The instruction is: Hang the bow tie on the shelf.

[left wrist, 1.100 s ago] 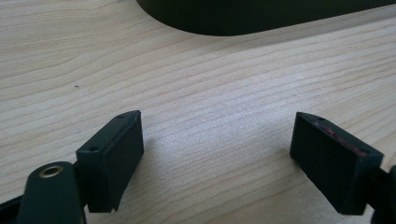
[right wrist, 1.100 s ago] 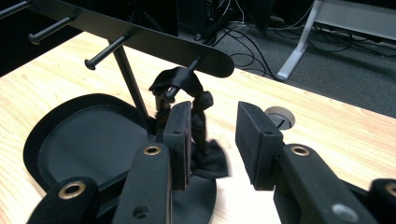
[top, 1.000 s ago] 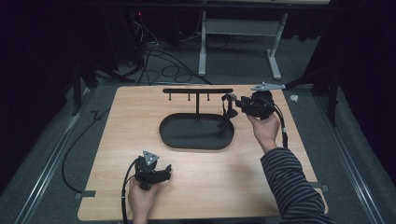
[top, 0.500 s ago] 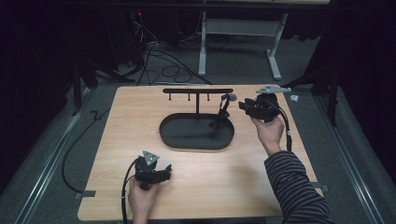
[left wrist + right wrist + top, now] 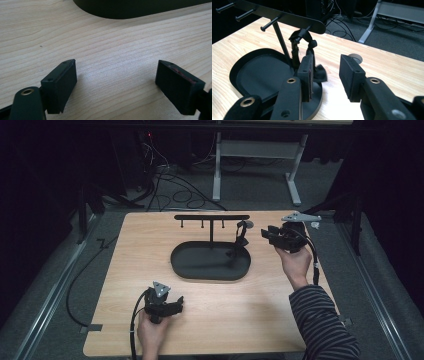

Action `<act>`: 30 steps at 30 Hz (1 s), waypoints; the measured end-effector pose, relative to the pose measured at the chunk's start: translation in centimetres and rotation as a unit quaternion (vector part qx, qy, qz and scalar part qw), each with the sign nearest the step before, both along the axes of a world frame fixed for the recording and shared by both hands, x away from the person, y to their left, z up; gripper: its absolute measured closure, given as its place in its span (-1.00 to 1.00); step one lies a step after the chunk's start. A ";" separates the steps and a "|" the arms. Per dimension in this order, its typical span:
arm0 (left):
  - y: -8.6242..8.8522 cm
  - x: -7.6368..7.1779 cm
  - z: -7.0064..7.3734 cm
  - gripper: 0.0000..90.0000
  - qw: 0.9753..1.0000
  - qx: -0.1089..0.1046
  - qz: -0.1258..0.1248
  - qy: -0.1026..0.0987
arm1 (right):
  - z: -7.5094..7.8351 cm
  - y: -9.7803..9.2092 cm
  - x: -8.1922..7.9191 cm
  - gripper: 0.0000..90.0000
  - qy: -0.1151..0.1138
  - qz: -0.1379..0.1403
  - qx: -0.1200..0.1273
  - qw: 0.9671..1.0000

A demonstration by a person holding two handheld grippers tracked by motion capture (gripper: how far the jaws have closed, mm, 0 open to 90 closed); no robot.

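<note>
- Right gripper (image 5: 267,234) is hovering beside the right end of the stand (image 5: 211,217), its jaws standing parted with nothing between them — in the right gripper view (image 5: 325,75) the gap is showing bare wood and a small grey disc (image 5: 355,58) lying on the table (image 5: 150,250) beyond.
- Hanging from the rightmost peg of the stand's crossbar is a black strap-like item (image 5: 300,46); it is looping over the peg and trailing down toward the oval tray base (image 5: 200,270). What exactly it is — a strap, a band, a cord — I cannot tell.
- Left gripper (image 5: 175,303) is resting low near the front edge of the table, well apart from the stand, and its jaws are also standing wide with only tabletop between them in the left gripper view (image 5: 116,85).
- Judging from this, the hanging looks done: the item is sitting on its peg with neither gripper touching it.
- Three other pegs (image 5: 265,27) along the crossbar are standing bare, and nothing else is lying on the table to hang.
- What seems left is drawing the right gripper clear without brushing the dangling ends.
</note>
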State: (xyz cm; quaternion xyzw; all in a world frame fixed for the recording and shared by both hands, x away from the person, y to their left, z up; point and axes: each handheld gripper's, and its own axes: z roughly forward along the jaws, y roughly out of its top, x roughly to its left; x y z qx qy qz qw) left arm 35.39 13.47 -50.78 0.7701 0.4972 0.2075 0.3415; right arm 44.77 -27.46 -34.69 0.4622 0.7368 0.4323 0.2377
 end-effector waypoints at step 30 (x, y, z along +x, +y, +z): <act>0.0 0.0 0.0 -0.60 1.000 0.001 0.000 0.000 | -0.9 -2.4 -3.4 0.39 -0.004 -0.010 0.000 1.000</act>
